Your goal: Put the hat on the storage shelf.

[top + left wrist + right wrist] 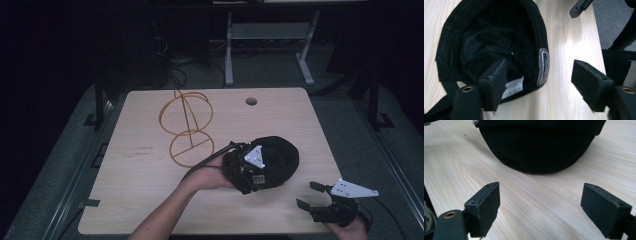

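Left gripper (239, 170) jaws wide, straddling the black cap's (280, 157) rim, holding nothing; closing could catch only lining and drag it. Right gripper (315, 196), at 5 o'clock of the cap, wide open, empty.

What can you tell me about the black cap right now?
The black cap is soft dark fabric, lying crown-down on the wooden table with its hollow inside facing up. A white label and a small patch show along the inner band. The left gripper is open across its rim, one finger inside the cap, the other outside over bare wood. The right gripper is open, apart from it.
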`<act>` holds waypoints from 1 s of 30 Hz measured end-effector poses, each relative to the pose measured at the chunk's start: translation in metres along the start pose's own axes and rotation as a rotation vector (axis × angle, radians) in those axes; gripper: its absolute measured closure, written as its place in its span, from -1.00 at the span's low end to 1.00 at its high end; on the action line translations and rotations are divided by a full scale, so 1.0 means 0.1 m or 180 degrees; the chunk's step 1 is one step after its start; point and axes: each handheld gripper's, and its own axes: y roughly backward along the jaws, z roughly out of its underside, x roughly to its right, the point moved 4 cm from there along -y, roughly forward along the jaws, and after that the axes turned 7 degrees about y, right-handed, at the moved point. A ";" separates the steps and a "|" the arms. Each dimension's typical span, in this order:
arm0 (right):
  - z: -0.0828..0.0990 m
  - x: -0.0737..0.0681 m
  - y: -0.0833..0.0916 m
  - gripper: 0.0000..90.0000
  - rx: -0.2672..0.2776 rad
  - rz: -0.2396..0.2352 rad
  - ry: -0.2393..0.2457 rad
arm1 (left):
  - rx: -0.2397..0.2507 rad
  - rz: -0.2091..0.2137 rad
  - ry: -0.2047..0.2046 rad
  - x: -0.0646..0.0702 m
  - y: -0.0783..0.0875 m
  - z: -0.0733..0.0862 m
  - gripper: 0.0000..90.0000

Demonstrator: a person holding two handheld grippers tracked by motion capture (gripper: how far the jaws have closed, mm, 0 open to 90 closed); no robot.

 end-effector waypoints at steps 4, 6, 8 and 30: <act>0.00 0.01 0.01 -0.66 0.0021 0.0010 -0.0004 | -0.0104 -0.0005 -0.0030 -0.02 -0.08 -0.03 -0.27; 0.00 0.01 0.02 -0.66 0.0032 0.0005 -0.0001 | -0.0149 0.0016 -0.0044 -0.03 -0.11 -0.04 -0.22; 0.00 0.01 0.02 -0.66 0.0035 -0.0001 0.0014 | -0.0216 0.0007 -0.0036 -0.05 -0.16 -0.02 -0.18; -0.01 -0.02 -0.01 -0.69 0.0137 0.0030 -0.0065 | -0.0202 0.0101 -0.0109 -0.08 -0.14 -0.15 0.60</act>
